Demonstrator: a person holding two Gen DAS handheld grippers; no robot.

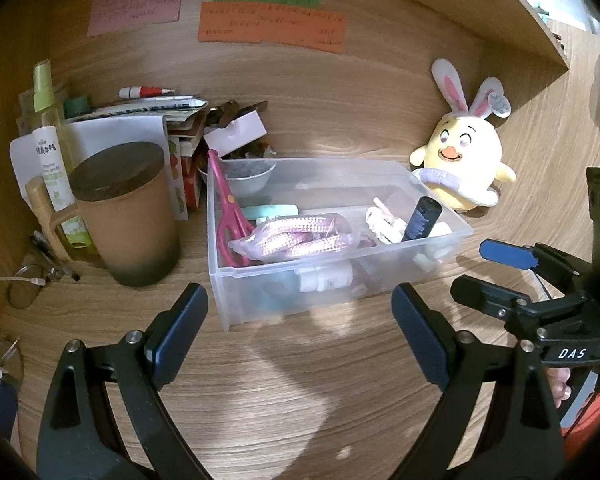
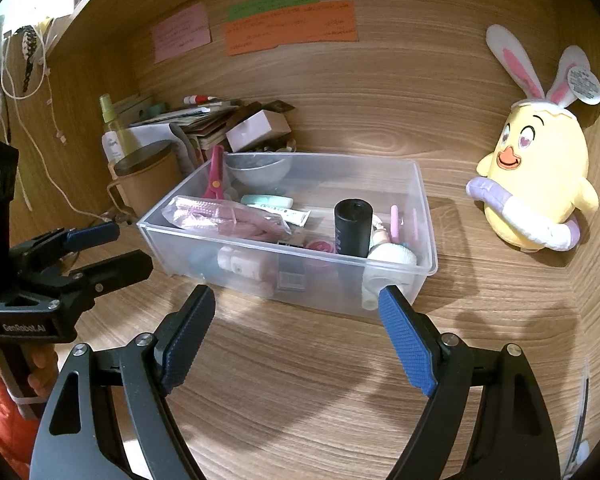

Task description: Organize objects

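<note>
Left wrist view: the clear bin [image 1: 440, 236] sits mid-frame, long axis running left-right, holding pink scissors [image 1: 228, 212], a black tube [image 1: 422, 218] and a pink pouch [image 1: 296, 238]. The left gripper [image 1: 300, 336] gapes wide, empty.

Right wrist view: the bin [image 2: 428, 264] lies centre, angled toward lower right. The right gripper [image 2: 296, 336] stands wide, holding nothing.

A clear plastic bin [image 2: 396, 184] sits level on the desk, crammed. Pink scissors [image 2: 215, 174] lean at ten o'clock (handles up); a black tube [image 2: 352, 227] stands at four.
</note>
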